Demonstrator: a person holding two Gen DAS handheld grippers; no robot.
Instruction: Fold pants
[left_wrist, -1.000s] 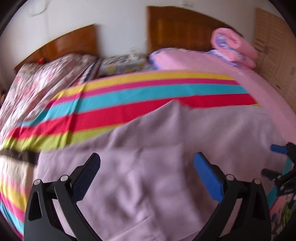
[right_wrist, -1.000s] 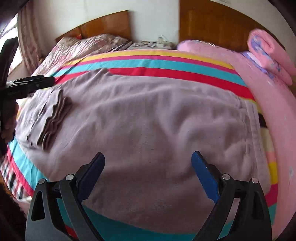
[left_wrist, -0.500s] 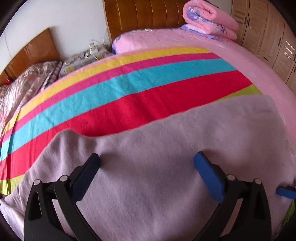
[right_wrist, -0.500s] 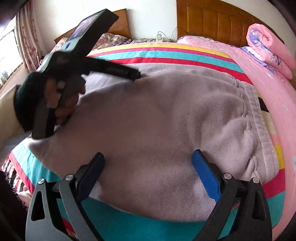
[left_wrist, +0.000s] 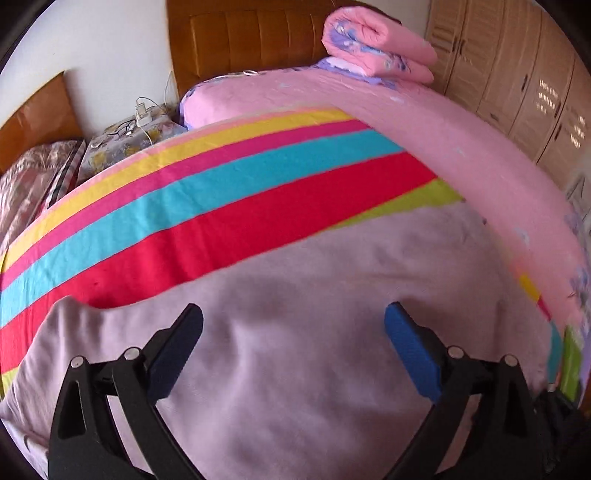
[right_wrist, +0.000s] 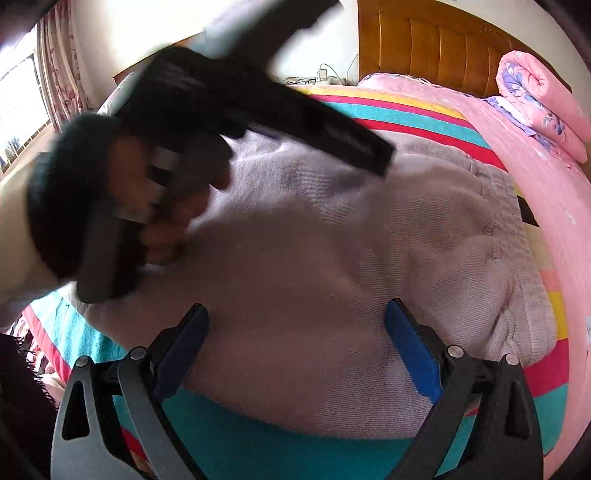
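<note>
Pants: pale lilac pants (right_wrist: 332, 240) spread flat across the striped blanket (left_wrist: 221, 206) on the bed — waistband gathered and ribbed at the right edge.
Left tongs: left tongs (left_wrist: 293, 332) spread wide above the fabric, holding nothing.
Right tongs: right tongs (right_wrist: 295, 328) spread wide too, empty, over the pants' near edge.
Textures: soft fleecy knit; blanket in yellow, pink, teal, red bands — a rolled pink quilt (left_wrist: 376, 48) at the far right.

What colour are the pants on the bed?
Pale lilac pants, clearest in the left wrist view.
</note>
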